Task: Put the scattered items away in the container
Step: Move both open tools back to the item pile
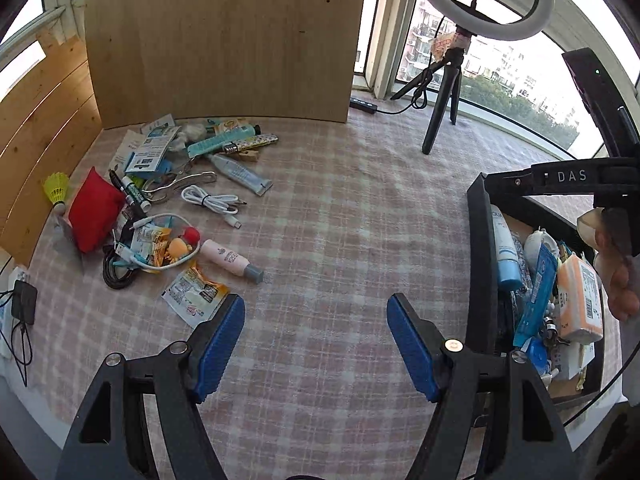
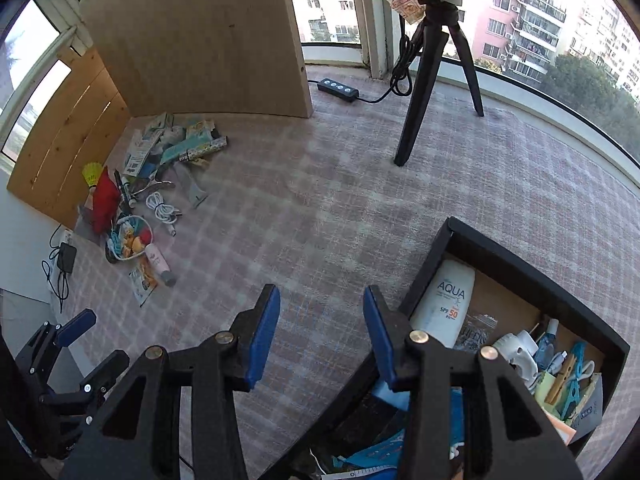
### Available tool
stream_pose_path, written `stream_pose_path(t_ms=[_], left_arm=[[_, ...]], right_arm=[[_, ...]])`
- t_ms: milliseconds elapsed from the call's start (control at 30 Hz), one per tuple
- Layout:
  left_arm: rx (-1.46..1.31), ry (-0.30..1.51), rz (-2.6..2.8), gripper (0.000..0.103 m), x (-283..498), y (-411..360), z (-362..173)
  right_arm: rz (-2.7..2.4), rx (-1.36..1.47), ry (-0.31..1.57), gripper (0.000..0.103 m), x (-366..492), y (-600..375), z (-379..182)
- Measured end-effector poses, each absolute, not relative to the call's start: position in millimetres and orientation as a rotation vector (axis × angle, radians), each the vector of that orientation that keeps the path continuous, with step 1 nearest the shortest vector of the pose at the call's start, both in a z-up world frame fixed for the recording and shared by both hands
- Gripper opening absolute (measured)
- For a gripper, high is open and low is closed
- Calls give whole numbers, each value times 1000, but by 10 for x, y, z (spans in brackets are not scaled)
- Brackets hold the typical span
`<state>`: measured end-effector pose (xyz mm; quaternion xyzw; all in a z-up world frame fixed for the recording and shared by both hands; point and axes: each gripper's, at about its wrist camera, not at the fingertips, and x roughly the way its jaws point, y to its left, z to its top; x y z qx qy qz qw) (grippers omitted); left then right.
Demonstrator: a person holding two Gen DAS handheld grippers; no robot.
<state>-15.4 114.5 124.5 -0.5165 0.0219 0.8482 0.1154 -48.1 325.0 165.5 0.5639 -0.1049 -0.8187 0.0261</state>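
Item count, placed relative to the black container [image 1: 478, 264].

You have two grippers, left gripper [image 1: 316, 344] and right gripper [image 2: 320, 336], each with two blue pads. One container. Well left of it: one red pouch [image 1: 94, 210], one yellow shuttlecock [image 1: 57, 190], one white cable [image 1: 212, 200], one pink bottle [image 1: 230, 260], two snack packets [image 1: 196, 294] that you can tell apart. Inside it: one AQUA tube [image 2: 446, 304], one orange pack [image 1: 580, 300]. Behind it: one tripod [image 2: 432, 68], one power strip [image 2: 338, 89].

The left gripper [image 1: 316, 344] points steeply down beside the black container [image 1: 478, 264], blue pads wide apart and empty; the right gripper [image 2: 322, 334] tilts down at the container's edge, jaws parted, empty
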Motion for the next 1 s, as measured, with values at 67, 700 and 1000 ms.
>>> stream_pose_path(t_ms=[67,700,1000], left_arm=[[-1563,9,2522,71,-174,994,1177],[-1953,-453,2605,71,-416,80,327],[-1994,-644,2606,71,-698,-118,212]], right_arm=[[-2495,1708,-254,43,-537,3059,1629],[-2143,1561,236,44,-903,1444,1176],[-2081,1510,396,44,-977,1105,890]])
